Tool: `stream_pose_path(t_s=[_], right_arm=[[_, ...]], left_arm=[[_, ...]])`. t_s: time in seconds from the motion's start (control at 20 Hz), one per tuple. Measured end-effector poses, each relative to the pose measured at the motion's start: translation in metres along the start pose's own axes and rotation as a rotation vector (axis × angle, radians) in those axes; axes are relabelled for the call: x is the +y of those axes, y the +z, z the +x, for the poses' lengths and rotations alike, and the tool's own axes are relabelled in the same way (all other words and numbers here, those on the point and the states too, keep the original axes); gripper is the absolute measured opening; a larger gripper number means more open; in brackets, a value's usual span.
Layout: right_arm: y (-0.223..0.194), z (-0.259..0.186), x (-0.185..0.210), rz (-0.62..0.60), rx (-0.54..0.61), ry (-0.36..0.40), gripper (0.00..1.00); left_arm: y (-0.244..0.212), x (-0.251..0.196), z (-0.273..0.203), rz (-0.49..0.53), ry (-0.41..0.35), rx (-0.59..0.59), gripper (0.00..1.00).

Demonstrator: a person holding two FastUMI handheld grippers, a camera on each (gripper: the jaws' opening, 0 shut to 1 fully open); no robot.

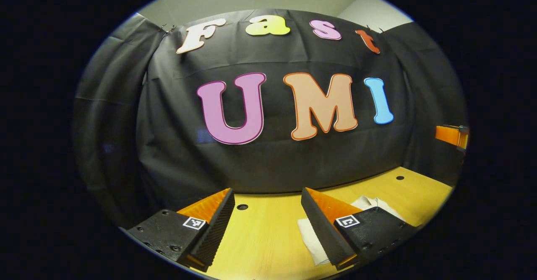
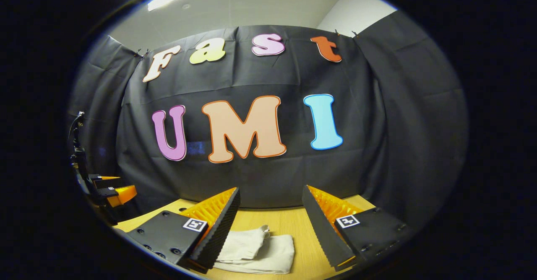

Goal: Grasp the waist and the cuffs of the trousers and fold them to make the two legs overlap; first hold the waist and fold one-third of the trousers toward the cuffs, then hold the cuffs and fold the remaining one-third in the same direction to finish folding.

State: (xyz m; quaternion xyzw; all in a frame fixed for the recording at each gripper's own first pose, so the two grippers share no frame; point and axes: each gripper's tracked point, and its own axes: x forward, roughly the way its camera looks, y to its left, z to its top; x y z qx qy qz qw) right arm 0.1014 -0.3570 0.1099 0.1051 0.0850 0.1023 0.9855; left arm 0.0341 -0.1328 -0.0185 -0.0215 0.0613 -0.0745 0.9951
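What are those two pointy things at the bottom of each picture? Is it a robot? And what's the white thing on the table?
No robot here. A person holds grabbing tongs in each hand, and a small camera rides on each one. One picture looks out from the left tongs, the other from the right tongs. The pointy things are each tool's two fingers, spread open and holding nothing. The white thing is a pair of trousers, lying bunched on the wooden table. The person is meant to fold them. At the left edge of the right picture you can see the other tongs.
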Motion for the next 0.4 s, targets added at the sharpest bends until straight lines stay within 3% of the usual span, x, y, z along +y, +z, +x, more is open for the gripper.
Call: stream_pose_path(t_s=[0.05, 0.1, 0.4], right_arm=[[0.003, 0.0, 0.001, -0.005, -0.008, -0.006, 0.91], [0.007, 0.001, 0.002, -0.012, -0.022, -0.014, 0.96], [0.02, -0.003, 0.014, -0.047, -0.062, -0.021, 0.95]], left_arm=[[-0.001, 0.004, 0.0, -0.004, 0.003, 0.005, 0.96], [-0.002, 0.008, 0.0, -0.011, 0.004, 0.008, 0.96], [-0.005, 0.021, -0.001, -0.026, 0.014, 0.007, 0.96]])
